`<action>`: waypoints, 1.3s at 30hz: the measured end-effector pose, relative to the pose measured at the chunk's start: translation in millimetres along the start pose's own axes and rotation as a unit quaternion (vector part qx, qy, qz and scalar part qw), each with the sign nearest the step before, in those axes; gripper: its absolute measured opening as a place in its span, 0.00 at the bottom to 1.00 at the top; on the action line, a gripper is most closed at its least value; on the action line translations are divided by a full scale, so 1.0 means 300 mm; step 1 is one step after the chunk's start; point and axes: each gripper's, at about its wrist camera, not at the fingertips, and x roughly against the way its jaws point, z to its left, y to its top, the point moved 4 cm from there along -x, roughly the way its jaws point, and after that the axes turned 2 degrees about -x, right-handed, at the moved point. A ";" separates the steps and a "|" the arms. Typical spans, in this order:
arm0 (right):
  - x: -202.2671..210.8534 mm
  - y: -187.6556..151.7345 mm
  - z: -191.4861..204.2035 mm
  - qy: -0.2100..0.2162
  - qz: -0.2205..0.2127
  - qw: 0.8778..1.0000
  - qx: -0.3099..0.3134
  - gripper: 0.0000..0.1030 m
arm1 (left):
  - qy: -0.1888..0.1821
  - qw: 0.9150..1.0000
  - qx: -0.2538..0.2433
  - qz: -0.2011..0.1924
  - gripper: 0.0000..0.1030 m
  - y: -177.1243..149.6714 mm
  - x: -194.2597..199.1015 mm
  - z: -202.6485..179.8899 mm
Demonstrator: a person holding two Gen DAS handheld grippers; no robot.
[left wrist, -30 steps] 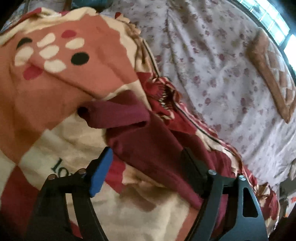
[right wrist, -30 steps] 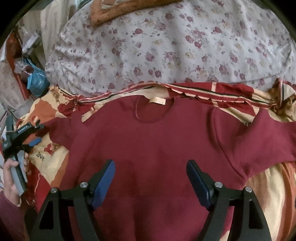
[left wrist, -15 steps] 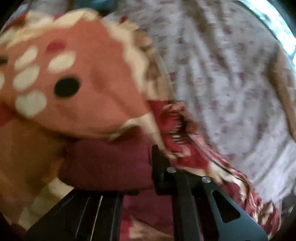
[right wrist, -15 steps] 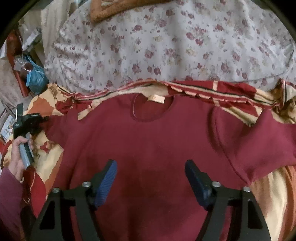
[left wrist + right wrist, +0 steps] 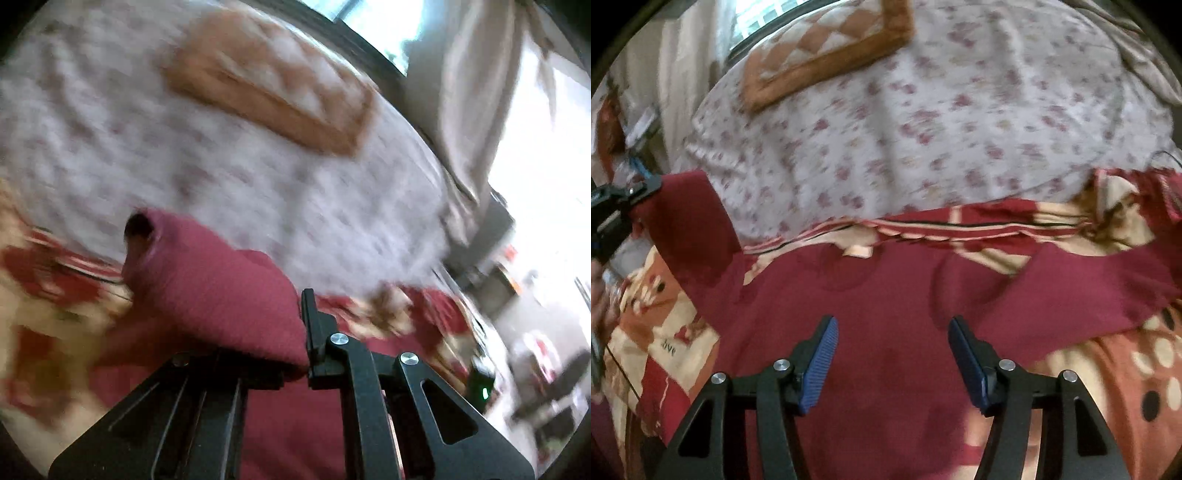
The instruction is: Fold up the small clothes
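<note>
A dark red long-sleeved shirt (image 5: 886, 332) lies flat on a patterned blanket, neck with its tag (image 5: 857, 252) away from me. My left gripper (image 5: 295, 354) is shut on the shirt's left sleeve (image 5: 214, 288) and holds it lifted; the sleeve's open cuff (image 5: 138, 227) points up. In the right wrist view the left gripper (image 5: 646, 186) shows at the far left with the raised sleeve (image 5: 687, 221) hanging from it. My right gripper (image 5: 890, 354) is open and empty, hovering over the shirt's body. The right sleeve (image 5: 1089, 288) lies spread to the right.
The red, cream and orange blanket (image 5: 1126, 369) lies over a floral bedsheet (image 5: 923, 129). A brown-bordered pillow (image 5: 827, 48) sits at the far end, also in the left wrist view (image 5: 266, 92). Curtains and a window (image 5: 480, 92) stand beyond the bed; clutter lies beside it (image 5: 546, 369).
My left gripper closed on the left sleeve and lifted it up off the blanket, swinging toward the shirt's middle. My right gripper stayed open over the shirt, tilting slightly.
</note>
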 end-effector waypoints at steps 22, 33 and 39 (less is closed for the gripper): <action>-0.117 0.023 -0.214 -0.033 0.059 0.997 -0.034 0.66 | 0.217 0.970 -0.005 0.109 0.67 -0.429 0.045 0.318; -0.242 -0.067 -0.183 -0.052 0.136 0.988 0.054 0.21 | 0.211 0.967 0.054 0.129 0.67 -0.536 0.062 0.426; -0.115 0.046 -0.131 -0.070 0.045 0.991 0.105 0.05 | 0.216 0.968 0.064 0.111 0.67 -0.493 0.071 0.419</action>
